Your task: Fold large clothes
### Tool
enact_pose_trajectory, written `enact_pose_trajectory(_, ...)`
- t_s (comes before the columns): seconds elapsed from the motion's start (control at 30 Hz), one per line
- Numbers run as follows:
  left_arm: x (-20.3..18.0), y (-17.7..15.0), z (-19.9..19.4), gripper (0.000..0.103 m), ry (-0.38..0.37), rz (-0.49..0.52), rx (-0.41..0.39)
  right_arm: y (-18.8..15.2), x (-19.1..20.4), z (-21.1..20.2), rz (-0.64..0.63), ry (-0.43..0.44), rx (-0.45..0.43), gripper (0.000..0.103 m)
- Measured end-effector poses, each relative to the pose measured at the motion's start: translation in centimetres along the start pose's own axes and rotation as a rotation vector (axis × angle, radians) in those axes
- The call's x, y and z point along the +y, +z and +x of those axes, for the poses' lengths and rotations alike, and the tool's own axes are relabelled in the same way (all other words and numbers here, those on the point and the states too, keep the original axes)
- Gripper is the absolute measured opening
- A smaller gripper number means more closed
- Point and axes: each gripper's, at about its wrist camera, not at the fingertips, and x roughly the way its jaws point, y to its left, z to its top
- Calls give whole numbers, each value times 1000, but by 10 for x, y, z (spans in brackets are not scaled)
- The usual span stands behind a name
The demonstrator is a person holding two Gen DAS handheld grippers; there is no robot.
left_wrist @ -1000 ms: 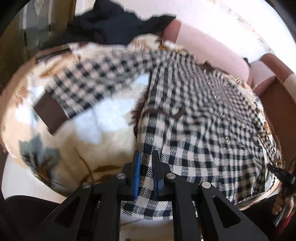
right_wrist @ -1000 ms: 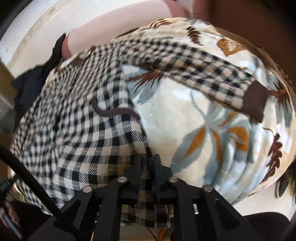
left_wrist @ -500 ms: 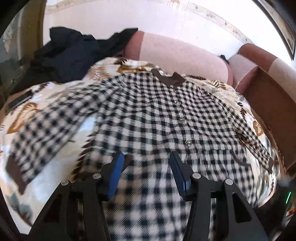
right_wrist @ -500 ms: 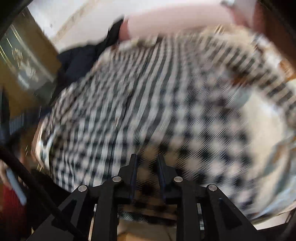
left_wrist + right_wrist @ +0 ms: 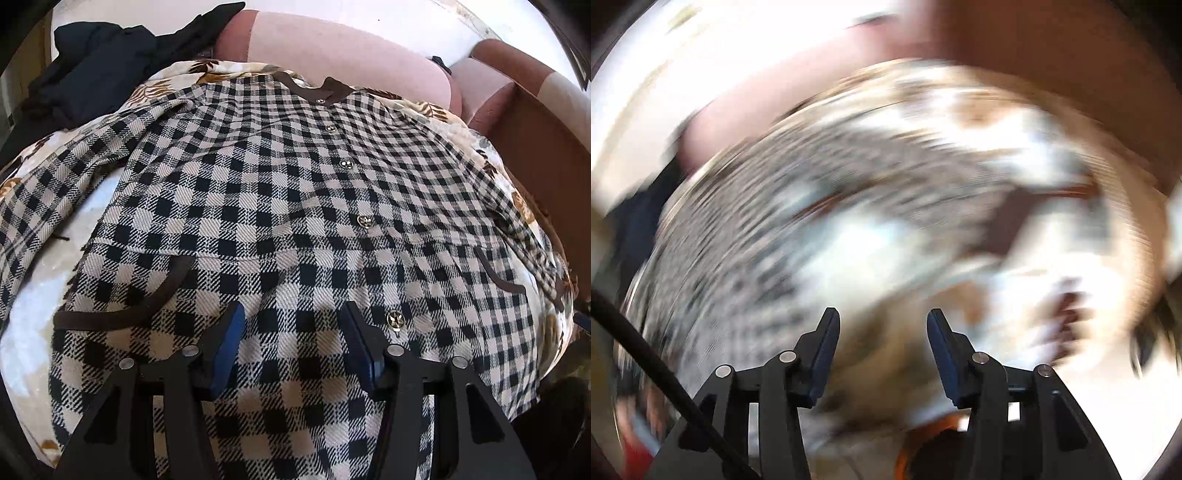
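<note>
We see a black-and-cream checked shirt [image 5: 280,206] lying flat, buttons up, on a leaf-print blanket [image 5: 33,306] covering a sofa. Our left gripper [image 5: 291,325] hovers just over its lower front, jaws wide apart, holding nothing. A dark garment [image 5: 92,62] lies beyond the collar. Our right gripper [image 5: 882,328] also gapes empty; its view is badly blurred, probably showing the shirt's sleeve side.

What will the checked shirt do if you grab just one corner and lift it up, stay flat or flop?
It would probably flop. The checked shirt lies draped over the blanket, following its bumps, so the cloth looks soft, not stiff. It is big, with a long sleeve spread out sideways, so that would likely dangle. The weave looks thick, so it may feel a bit heavy for one gripper.
</note>
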Motion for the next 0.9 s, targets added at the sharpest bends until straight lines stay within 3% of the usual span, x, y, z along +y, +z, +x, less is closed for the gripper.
enact_pose_trajectory(0.13, 0, 0, 2, 58, 2, -12, -11, 31, -52, 27, 154, -109, -1, 60)
enact_pose_trajectory(0.23, -4, -2, 3, 61, 22, 7, -21, 41, -55, 49, 193, -47, 31, 60)
enact_pose_trajectory(0.33, -10, -3, 5, 64, 44, 39, -30, 44, -36, 63, 139, -11, 29, 60)
enact_pose_trajectory(0.37, -11, -4, 5, 64, 50, 46, -32, 46, -29, 65, 107, -12, 32, 55)
enact_pose_trajectory(0.4, -12, -4, 5, 64, 55, 56, -34, 49, -21, 67, 77, -8, 37, 30)
enact_pose_trajectory(0.43, -12, -4, 4, 64, 55, 63, -34, 49, -17, 70, 60, -15, 34, 19)
enact_pose_trajectory(0.5, -9, -3, 1, 64, 38, 61, -33, 52, -8, 63, 59, -28, -7, 12)
enact_pose_trajectory(0.63, 5, 8, -17, 64, 31, 30, -72, 78, -20, 33, 129, -82, -130, 10)
enact_pose_trajectory(0.77, 28, 38, -57, 64, 74, 33, -195, 109, -10, 5, 136, -154, -222, 10)
enact_pose_trajectory(0.9, 75, 76, -85, 64, 125, -55, -289, 127, 60, -13, 0, -120, -262, 10)
